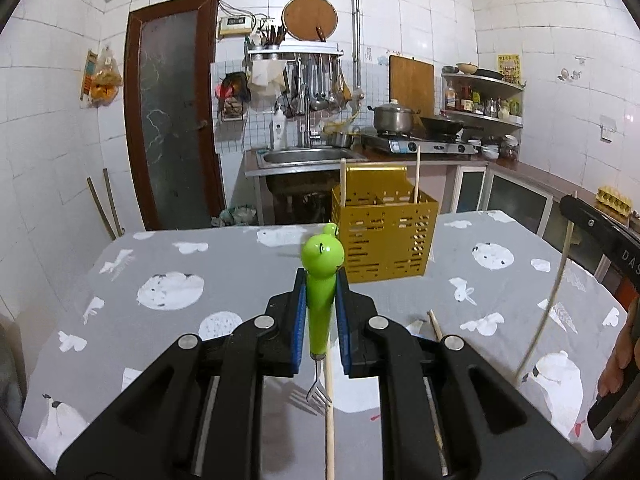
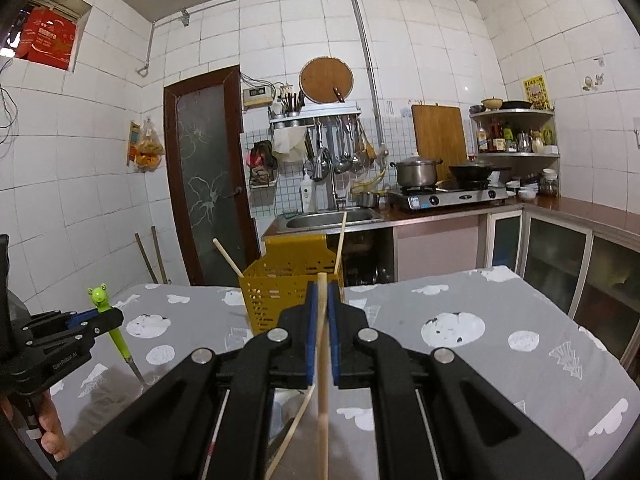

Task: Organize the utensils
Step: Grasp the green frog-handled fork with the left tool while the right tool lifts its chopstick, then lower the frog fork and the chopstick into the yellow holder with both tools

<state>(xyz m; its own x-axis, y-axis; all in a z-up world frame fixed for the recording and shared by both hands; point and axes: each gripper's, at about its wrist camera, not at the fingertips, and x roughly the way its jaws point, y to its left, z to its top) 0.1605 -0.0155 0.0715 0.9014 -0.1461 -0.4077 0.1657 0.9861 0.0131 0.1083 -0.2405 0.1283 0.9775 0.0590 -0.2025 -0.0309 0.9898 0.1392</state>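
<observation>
Yellow caddy (image 1: 384, 236) at the far tabletop (image 1: 168, 340) holds two chopsticks (image 1: 416, 176); left jaws clamp a frog fork (image 1: 320, 280), right jaws clamp a chopstick (image 2: 322, 352).

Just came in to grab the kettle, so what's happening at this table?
A person is sorting utensils with two tools. The left hand-held gripper is shut on a green frog-handled fork, tines down. The right hand-held gripper is shut on a chopstick. Both are held above the grey tablecloth, short of the yellow holder, which already has two chopsticks in it.
</observation>
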